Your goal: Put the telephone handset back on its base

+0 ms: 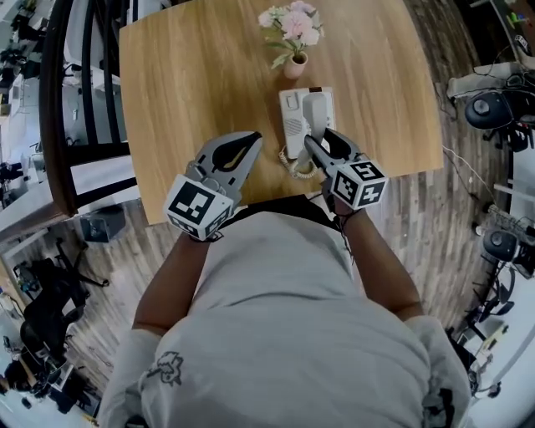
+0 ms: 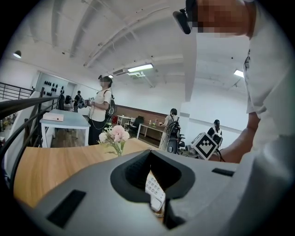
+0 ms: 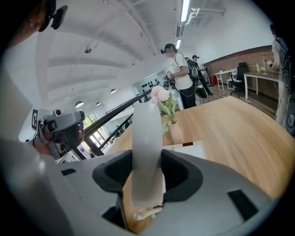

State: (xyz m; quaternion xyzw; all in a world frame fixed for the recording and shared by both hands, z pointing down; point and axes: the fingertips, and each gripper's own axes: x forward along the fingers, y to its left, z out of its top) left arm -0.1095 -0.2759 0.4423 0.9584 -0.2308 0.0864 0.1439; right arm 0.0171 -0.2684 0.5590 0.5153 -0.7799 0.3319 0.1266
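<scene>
Room: open workspace, wood-plank floor (image 1: 435,217), several people (image 2: 102,110) standing at the back.
Table (image 1: 192,92): one, light wood grain, black railing (image 1: 54,109) just beside.
Grippers: two. Left gripper (image 1: 252,139) pinched together on nothing, at the table's near edge. Right gripper (image 1: 316,144) clamped on the handset (image 1: 318,110).
Base (image 1: 292,117): one, white, flat on the table.
Handset: one, pale grey, over the base's right half, coiled cord (image 1: 299,167) at its near end.
Vase (image 1: 294,65): one, pink flowers, just behind the base.
Writing: red label (image 3: 186,144) on the base, too small to read.

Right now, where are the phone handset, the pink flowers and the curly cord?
telephone handset (image 3: 146,152), right gripper view, its grey back.
pink flowers (image 1: 294,21), head view, the blossoms.
coiled cord (image 1: 298,170), head view, its loops.
</scene>
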